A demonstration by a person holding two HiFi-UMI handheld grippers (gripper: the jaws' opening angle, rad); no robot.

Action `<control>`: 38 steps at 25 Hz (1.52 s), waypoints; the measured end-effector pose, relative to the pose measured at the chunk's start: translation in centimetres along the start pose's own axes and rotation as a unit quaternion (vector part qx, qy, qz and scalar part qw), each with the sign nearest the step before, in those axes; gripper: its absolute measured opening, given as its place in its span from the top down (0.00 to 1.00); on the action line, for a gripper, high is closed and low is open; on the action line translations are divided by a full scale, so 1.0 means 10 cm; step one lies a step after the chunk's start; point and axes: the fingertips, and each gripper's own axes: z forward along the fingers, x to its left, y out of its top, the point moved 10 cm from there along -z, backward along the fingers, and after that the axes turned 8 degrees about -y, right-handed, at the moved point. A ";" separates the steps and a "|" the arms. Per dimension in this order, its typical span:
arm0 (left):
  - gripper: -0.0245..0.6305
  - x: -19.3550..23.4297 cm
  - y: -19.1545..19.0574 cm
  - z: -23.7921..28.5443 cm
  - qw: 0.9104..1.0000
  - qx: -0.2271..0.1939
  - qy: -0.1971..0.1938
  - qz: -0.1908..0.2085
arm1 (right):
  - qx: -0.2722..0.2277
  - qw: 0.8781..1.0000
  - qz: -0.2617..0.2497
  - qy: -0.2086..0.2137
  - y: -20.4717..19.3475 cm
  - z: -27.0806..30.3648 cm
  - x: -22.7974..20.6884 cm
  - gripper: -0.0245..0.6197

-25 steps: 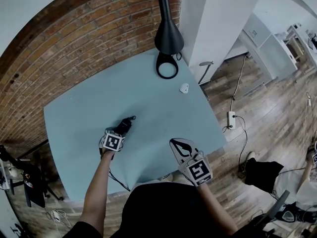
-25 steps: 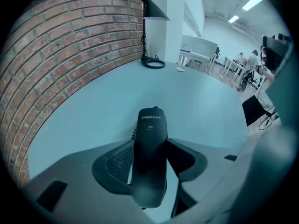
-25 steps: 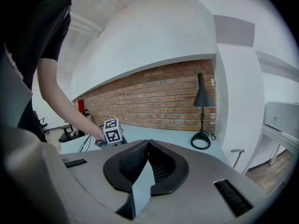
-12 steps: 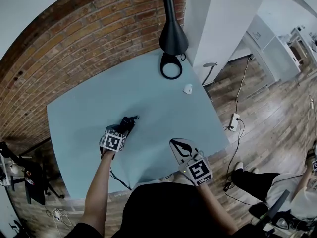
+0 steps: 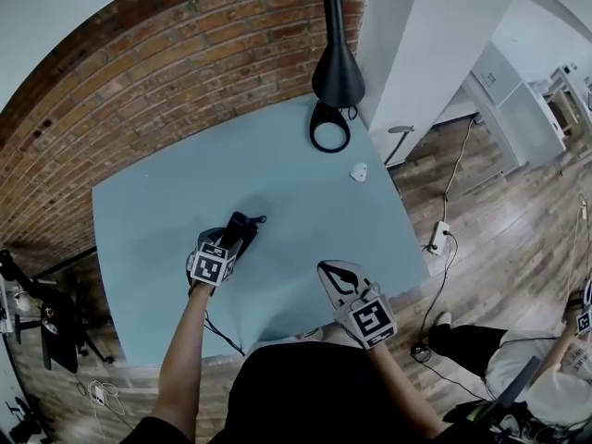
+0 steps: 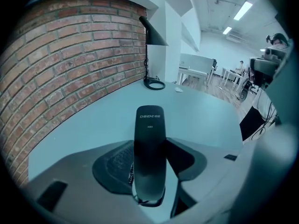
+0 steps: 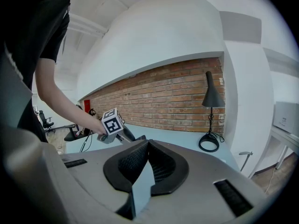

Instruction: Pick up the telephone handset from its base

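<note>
Two grippers are seen. The handset (image 6: 149, 153) is clamped between the jaws of the left gripper (image 5: 229, 240), which are held fairly wide by its body. It is poised over the left half of the worktop (image 5: 277, 174), toward the near edge. The right gripper (image 7: 148, 143) is closed tip to tip with nothing held, at the near edge. A lamp (image 5: 335, 72) is stood at the far right corner.

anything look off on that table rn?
Nothing spilled, tipped or broken. One oddity: the left gripper is clamped on the black handset, yet no base shows anywhere on the table. It may be hidden beneath the gripper.
</note>
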 end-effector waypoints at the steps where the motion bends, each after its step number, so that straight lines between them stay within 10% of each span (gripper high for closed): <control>1: 0.59 0.01 0.00 -0.02 1.000 -0.004 0.002 0.000 | 0.001 1.000 0.002 0.002 0.00 0.01 0.01 0.92; 20: 0.60 0.04 0.32 -0.68 0.991 -0.126 0.030 -0.016 | 0.003 0.999 -0.017 0.051 0.08 0.24 0.11 0.92; 38: 0.60 0.01 0.76 -1.63 0.953 -0.292 0.078 -0.018 | -0.002 0.994 -0.043 0.098 0.17 0.52 0.19 0.92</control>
